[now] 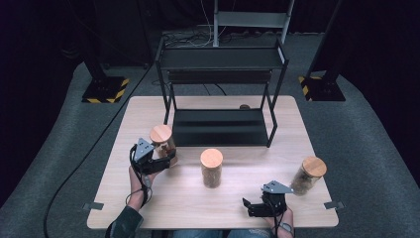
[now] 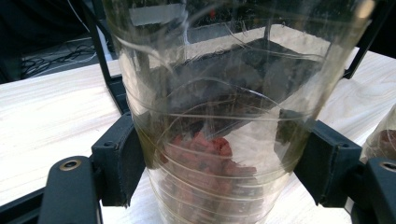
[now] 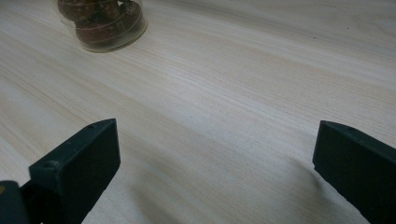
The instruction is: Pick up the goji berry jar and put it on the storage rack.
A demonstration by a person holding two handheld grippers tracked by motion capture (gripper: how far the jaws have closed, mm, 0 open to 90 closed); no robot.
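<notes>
1. Held jar: a clear cylinder with a round wooden lid, at the left of the surface, just near-left of the black shelf rack; its long axis runs vertical, lid upward, base downward; whether the base touches the surface cannot be told.
2. Contents of the held jar: reddish-brown pieces gathered in its lower part, seen through the glass in the left gripper view.
3. Left gripper: the fingers are closed against the jar's wall, one pad at each side of its lower half, so the jar stands between them and rises well above them; the grip lies below the lid.
4. Right gripper: at the near right of the surface, fingers spread wide apart with nothing between them, bare wood showing in the gap.
5. Count of jars: three, each with a wooden lid; the held jar at left, a middle jar standing upright at the centre, and a right jar at the right, just far-right of the right gripper.
6. Count of grippers: two, one in each hand of the person; count of shelf racks: one, at the far side of the surface.
</notes>
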